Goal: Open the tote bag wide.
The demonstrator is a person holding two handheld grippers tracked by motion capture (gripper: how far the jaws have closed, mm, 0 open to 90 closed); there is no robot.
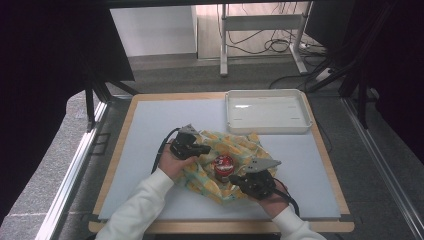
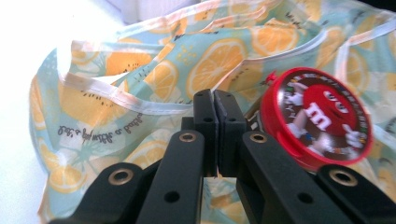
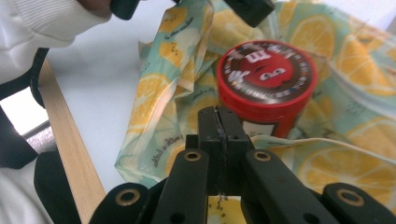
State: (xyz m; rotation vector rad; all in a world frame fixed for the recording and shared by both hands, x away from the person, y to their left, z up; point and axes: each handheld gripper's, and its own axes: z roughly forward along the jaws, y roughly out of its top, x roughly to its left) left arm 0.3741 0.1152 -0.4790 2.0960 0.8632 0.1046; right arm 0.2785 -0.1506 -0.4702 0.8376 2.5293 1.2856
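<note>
A cloth printed with orange slices (image 1: pixel 239 146) lies bunched on the grey table mat. A jar with a red lid (image 1: pixel 223 165) stands upright in the middle of it. My left gripper (image 1: pixel 205 148) is at the cloth's left edge. In the left gripper view its jaws (image 2: pixel 215 100) are pressed together where the white hem of the cloth (image 2: pixel 154 79) runs in, with the jar (image 2: pixel 317 119) just to the right. My right gripper (image 1: pixel 238 181) is at the cloth's near edge. Its jaws (image 3: pixel 218 116) are shut on a fold of cloth (image 3: pixel 364 60), right in front of the jar (image 3: pixel 266 74).
A white tray (image 1: pixel 265 131) stands at the back right of the table (image 1: pixel 150 125), just beyond the cloth. The wooden table edge (image 3: pixel 65 149) runs close by the right gripper. The other hand's white sleeve (image 3: pixel 46 18) shows across the cloth.
</note>
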